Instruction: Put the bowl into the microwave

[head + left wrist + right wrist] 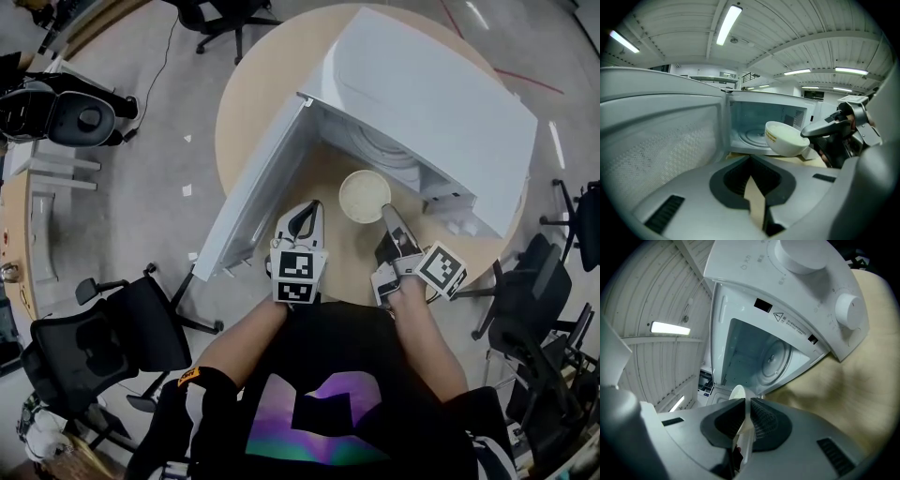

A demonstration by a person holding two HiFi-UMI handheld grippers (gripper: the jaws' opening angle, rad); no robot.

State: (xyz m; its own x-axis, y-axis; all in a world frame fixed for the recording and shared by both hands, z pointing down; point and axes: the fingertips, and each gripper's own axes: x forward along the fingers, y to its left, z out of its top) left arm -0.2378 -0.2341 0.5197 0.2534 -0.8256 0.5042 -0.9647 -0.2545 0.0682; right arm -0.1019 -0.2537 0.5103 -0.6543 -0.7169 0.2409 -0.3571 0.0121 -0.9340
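Observation:
A white bowl (365,195) with pale contents hangs just in front of the open white microwave (431,103) on the round wooden table (253,103). My right gripper (386,212) is shut on the bowl's near-right rim; in the right gripper view the rim (737,394) sits pinched between the pads of the gripper (744,401). The left gripper view shows the bowl (785,138) tilted before the cavity and its glass turntable (753,136). My left gripper (305,208) is shut on nothing, low beside the swung-out door (258,187), left of the bowl.
The microwave door (656,140) stands open on the left, close to my left gripper (750,159). Control knobs (848,310) are on the microwave's right side. Black office chairs (122,328) (534,309) stand around the table, with a desk (37,187) at far left.

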